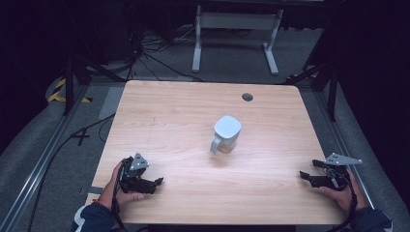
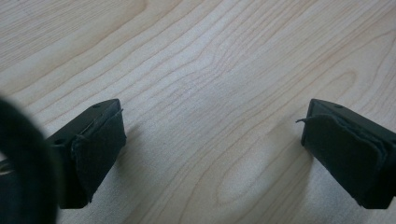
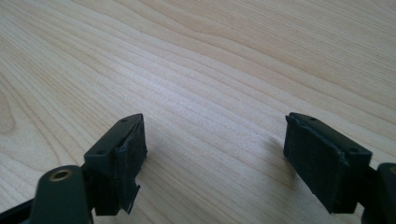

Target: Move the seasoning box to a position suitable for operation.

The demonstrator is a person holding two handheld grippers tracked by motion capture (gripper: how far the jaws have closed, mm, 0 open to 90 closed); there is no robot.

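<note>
Jug (image 1: 226,134) mid-table, between left tool (image 1: 157,182) and right tool (image 1: 303,175), well apart

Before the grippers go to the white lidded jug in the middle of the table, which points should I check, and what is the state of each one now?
1. Left gripper jaws open with nothing between them: ok.
2. Right gripper jaws open with nothing between them: ok.
3. White plastic jug with flat lid stands upright on the light wooden table: ok.
4. Jug handle faces the person's side, towards the left gripper: ok.
5. Bare wood between each gripper and the jug, no obstacle: ok.
6. Lid pressed firmly on, and whether the jug holds liquid: cannot tell.
</note>
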